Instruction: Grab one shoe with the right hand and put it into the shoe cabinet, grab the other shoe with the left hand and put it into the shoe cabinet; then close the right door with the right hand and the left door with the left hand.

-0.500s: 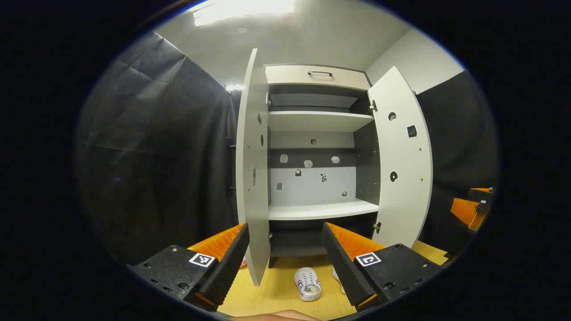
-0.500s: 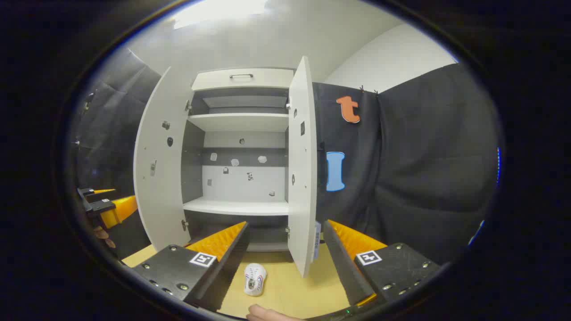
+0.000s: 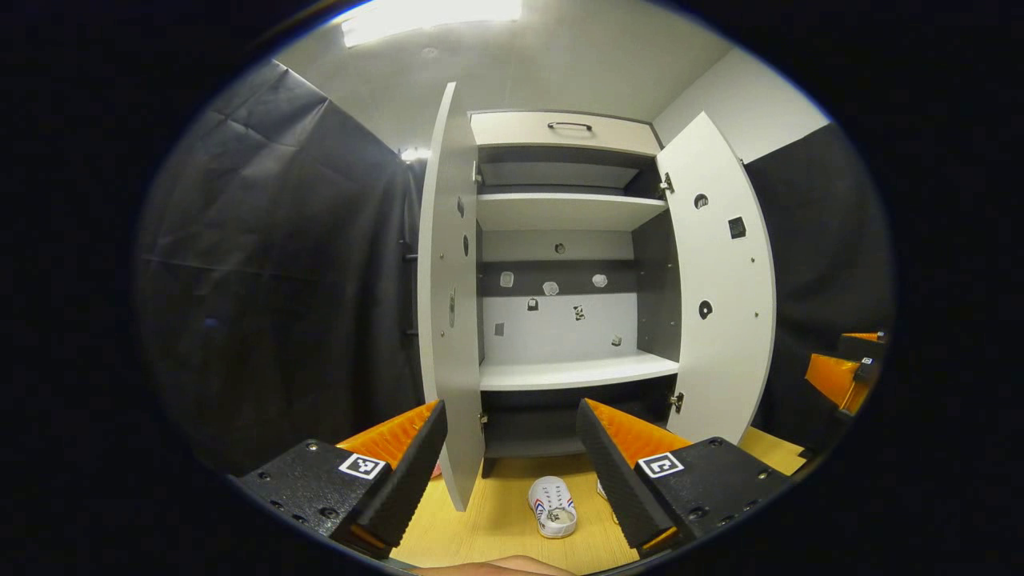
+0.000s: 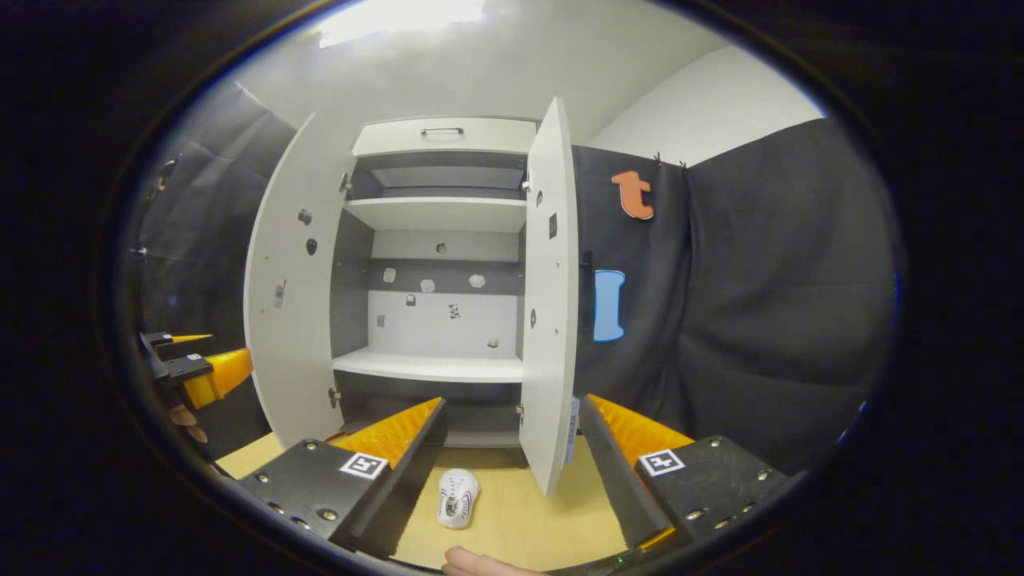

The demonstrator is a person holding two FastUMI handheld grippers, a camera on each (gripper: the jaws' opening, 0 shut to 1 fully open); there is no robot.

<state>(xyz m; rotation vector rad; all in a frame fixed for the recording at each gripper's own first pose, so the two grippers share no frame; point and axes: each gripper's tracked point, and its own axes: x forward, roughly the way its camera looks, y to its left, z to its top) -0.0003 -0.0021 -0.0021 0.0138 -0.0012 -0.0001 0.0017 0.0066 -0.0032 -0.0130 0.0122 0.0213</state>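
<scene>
Fingers: both grippers stand spread wide and hold nothing; the left gripper [image 3: 508,468] and the right gripper [image 4: 512,468] each hang above the floor and face the cabinet.
Shoe: one white shoe [image 3: 554,506] lies on the floor [image 3: 496,524] just in front of the cabinet, between the left gripper's fingers in the left gripper view; the right gripper view shows a white shoe [image 4: 458,498] low between its own fingers.
Second shoe: a white edge [image 3: 604,492] peeks out beside the left gripper's right-hand finger; I cannot tell for sure that it is the other shoe.
Cabinet: the cabinet [image 3: 564,132] stands open, its shelf [image 3: 576,372] bare, with no shoe on it.
Doors: the left door [image 3: 448,320] and the right door [image 3: 720,304] both swing out toward the grippers.
Other gripper: the left gripper view catches the right one at its right edge, well apart from the shoe.
Progress: nothing looks done yet, by my judgement.
Left to do: grab each shoe, place both in the cabinet, then shut the right door and the left door.
</scene>
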